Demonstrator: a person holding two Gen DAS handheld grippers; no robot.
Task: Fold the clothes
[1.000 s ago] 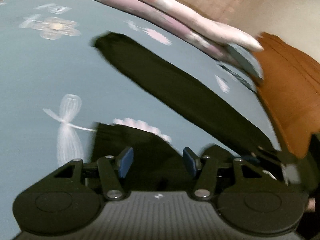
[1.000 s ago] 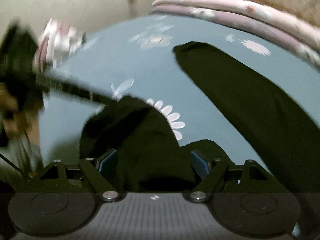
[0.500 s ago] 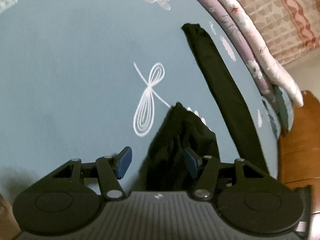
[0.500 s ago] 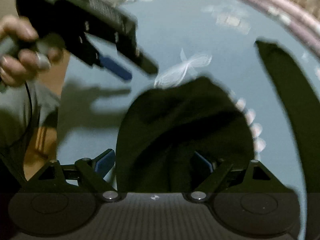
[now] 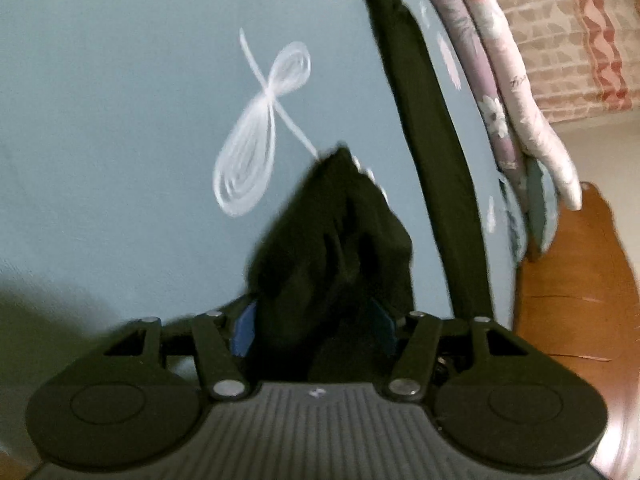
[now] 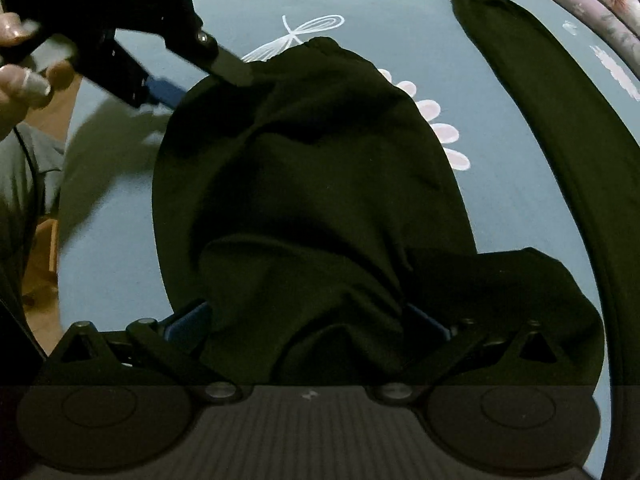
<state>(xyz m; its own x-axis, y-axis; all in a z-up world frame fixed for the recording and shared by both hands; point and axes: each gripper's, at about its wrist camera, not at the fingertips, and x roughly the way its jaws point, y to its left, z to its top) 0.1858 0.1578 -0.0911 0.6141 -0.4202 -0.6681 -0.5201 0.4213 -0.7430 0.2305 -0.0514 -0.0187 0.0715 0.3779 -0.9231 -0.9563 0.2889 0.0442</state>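
While both grippers are gripping black trousers [image 6: 312, 184], one leg [image 5: 432, 152] is lying outstretched.
Left gripper [image 5: 316, 320] and right gripper [image 6: 308, 320] are each pinching bunched fabric over the blue bedsheet [image 5: 120, 120], near its edge.

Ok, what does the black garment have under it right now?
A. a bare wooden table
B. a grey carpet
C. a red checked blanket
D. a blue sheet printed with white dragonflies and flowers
D: the black garment, with fabric bunched between the fingers of both the right tool and the left tool, lies over a blue sheet printed with a white dragonfly and flowers.
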